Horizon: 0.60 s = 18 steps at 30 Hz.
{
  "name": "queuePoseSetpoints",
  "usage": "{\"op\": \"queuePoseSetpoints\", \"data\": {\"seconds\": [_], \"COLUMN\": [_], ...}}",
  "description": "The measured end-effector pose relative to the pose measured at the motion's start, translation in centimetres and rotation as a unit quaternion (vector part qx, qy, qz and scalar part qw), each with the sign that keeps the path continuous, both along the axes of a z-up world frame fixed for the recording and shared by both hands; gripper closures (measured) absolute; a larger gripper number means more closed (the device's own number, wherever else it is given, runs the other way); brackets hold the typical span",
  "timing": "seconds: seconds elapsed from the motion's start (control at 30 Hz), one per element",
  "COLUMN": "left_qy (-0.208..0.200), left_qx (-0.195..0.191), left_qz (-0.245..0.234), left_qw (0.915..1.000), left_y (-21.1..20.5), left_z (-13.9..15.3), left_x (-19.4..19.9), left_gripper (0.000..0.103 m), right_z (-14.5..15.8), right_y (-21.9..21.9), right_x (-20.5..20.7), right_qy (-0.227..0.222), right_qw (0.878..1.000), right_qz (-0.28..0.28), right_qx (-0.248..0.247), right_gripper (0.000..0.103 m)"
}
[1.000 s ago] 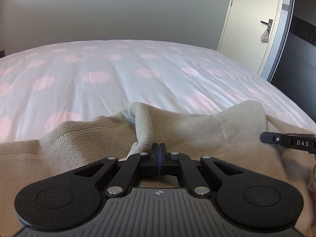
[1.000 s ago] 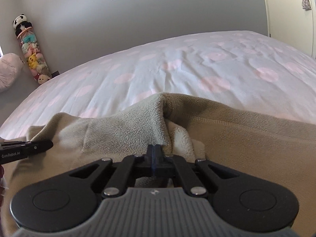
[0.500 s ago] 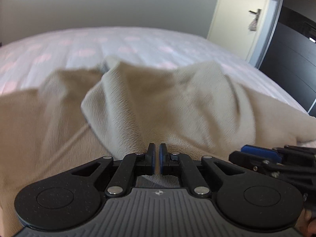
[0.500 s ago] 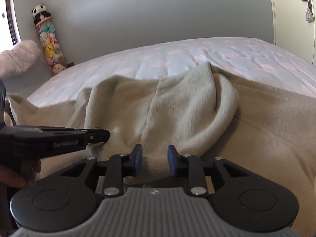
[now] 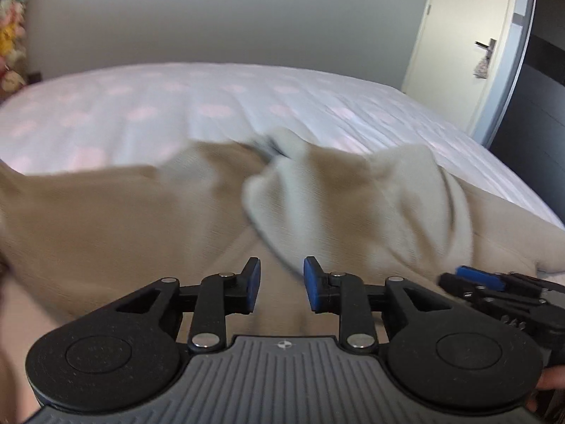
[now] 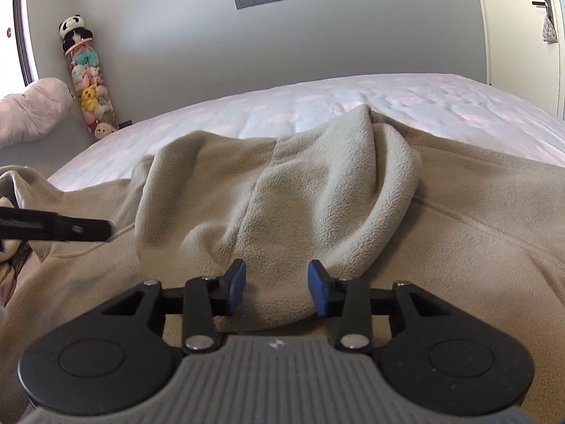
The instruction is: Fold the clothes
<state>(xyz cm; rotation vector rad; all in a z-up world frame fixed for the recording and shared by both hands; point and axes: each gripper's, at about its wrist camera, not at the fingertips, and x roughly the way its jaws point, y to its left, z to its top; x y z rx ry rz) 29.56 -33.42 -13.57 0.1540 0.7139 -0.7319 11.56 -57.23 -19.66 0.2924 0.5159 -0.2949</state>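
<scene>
Both tools, left tool [image 5: 281,284] and right tool [image 6: 276,288], have just spread apart (nothing clamped), dropping the fleece hood [image 6: 300,190], which may spring unfolded.

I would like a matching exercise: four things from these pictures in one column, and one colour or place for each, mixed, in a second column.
1. fleece garment
2. gripper pads
3. spotted bed cover
4. panda soft toy

a. blue
b. white with pink spots
c. beige
d. top of the toy stack in the corner

Pairs: 1-c, 2-a, 3-b, 4-d
</scene>
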Motion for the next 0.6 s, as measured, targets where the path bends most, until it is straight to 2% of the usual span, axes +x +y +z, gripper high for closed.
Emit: {"op": "queuePoseSetpoints", "data": {"seconds": [0.13, 0.2, 0.27, 0.33, 0.47, 0.6], "left_qy": [-0.056, -0.085, -0.098, -0.102, -0.078, -0.01], "left_qx": [0.037, 0.049, 0.041, 0.033, 0.009, -0.026], "left_qz": [0.075, 0.117, 0.161, 0.206, 0.318, 0.407], "left_qw": [0.995, 0.9884, 0.9813, 0.9727, 0.9448, 0.9131], "left_y": [4.3, 6.1, 8.0, 10.2, 15.0, 20.2], "left_z": [4.2, 6.5, 8.7, 10.6, 12.9, 13.1], "left_x": [3.4, 5.0, 6.6, 8.5, 12.6, 15.6], "left_gripper": [0.077, 0.066, 0.054, 0.053, 0.052, 0.052], "right_z": [0.3, 0.4, 0.6, 0.8, 1.0, 1.1], "right_y": [-0.3, -0.2, -0.2, -0.3, -0.3, -0.4], "right_x": [-0.1, 0.0, 0.1, 0.2, 0.3, 0.4], "right_qy": [-0.014, -0.02, -0.026, -0.031, -0.032, -0.034], "right_qw": [1.0, 1.0, 1.0, 1.0, 0.999, 0.999], "right_qz": [-0.002, -0.001, 0.0, 0.004, 0.005, 0.004], "right_qx": [0.003, 0.001, -0.002, -0.005, -0.004, -0.001], "right_gripper": [0.056, 0.052, 0.049, 0.048, 0.046, 0.046]}}
